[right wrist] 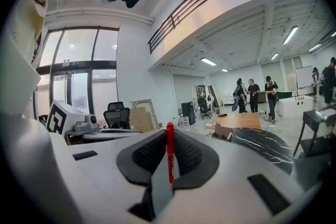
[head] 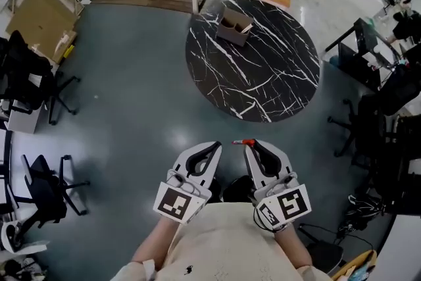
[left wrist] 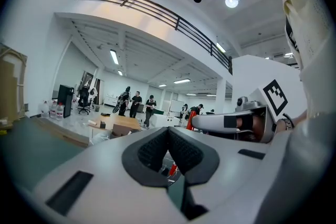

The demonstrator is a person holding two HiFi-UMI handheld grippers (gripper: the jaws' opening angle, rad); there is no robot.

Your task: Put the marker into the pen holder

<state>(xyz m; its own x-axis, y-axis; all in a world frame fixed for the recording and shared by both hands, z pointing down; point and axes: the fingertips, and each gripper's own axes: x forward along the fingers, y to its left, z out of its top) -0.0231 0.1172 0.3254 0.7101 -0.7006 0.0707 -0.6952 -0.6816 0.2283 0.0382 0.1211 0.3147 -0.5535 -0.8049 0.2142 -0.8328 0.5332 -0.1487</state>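
Gripping red marker [right wrist: 169, 160] with right gripper [right wrist: 169, 139], left gripper [left wrist: 168, 136] closed and empty; seeing pen holder [head: 234, 25] only from head view.

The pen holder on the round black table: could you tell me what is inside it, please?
Only a cardboard divider shows inside the open pen holder; its compartments are too dark and small to show any contents. The red marker is in the right gripper.

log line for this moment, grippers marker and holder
right gripper: shut on marker | left gripper: shut, empty | pen holder: on round table | marker not in holder
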